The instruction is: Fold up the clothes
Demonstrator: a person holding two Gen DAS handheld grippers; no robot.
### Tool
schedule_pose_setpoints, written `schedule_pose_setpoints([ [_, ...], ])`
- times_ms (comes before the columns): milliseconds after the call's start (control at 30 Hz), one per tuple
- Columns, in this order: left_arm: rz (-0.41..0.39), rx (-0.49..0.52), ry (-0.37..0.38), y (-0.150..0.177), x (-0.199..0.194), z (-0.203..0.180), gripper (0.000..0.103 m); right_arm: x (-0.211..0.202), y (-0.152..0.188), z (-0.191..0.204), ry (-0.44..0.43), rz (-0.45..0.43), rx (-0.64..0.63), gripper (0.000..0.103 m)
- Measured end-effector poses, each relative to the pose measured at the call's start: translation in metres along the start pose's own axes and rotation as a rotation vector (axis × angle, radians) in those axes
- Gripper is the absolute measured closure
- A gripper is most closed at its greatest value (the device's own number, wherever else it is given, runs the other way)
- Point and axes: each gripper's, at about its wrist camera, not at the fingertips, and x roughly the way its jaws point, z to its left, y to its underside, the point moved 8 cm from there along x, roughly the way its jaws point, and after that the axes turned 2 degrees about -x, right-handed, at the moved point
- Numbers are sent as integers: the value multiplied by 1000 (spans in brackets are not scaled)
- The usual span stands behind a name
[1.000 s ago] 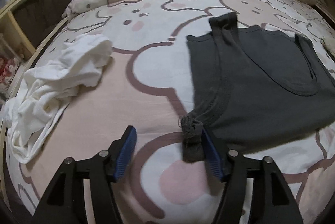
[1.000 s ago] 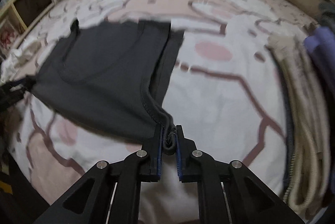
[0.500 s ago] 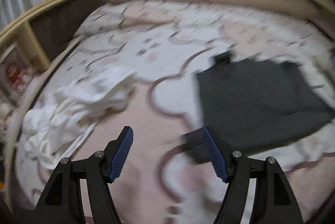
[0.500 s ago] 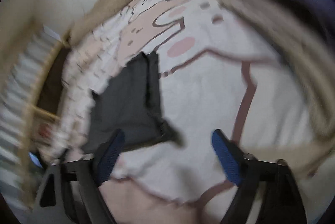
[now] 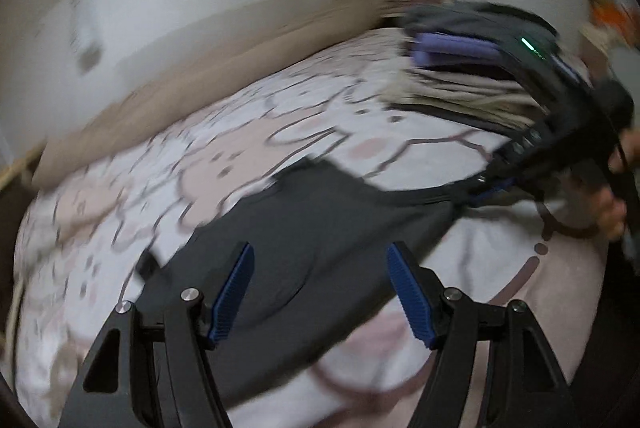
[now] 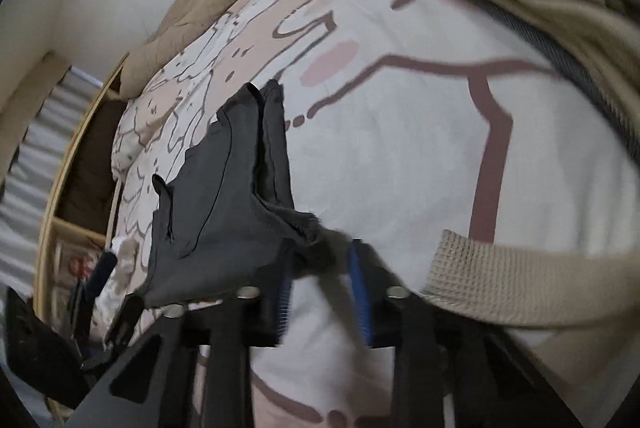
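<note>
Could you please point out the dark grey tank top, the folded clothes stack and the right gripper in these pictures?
dark grey tank top point(image 5: 320, 228): left wrist view, on its flat body.
folded clothes stack point(image 5: 460, 96): left wrist view, on the beige layers.
right gripper point(image 6: 320, 292): right wrist view, between its blue pads, which have just been closing on a corner of the top.

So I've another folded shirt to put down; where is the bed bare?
Bare bedspread lies between the dark top and the folded stack, and beyond the top toward the beige blanket. It is crowded at the stack and near the beige strap.
</note>
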Motion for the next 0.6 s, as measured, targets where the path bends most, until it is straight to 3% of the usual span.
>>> schedule_pose_setpoints([
  [67,-8,47,46,-8,9,-16,33,-3,-5,0,-41,13,-18,89],
  [267,-17,257,49,-19,31,-61,33,-10,-17,5,-145,75,-33,91],
  [400,2,345,5,-21,45,-78,47,-17,-22,12,-184,108,-27,91],
  [533,10,366,-34,-24,51,-85,49,-22,-25,18,-213,140,-33,91],
  [600,16,371,-41,-24,54,-89,64,-24,-25,22,-224,156,-39,91],
])
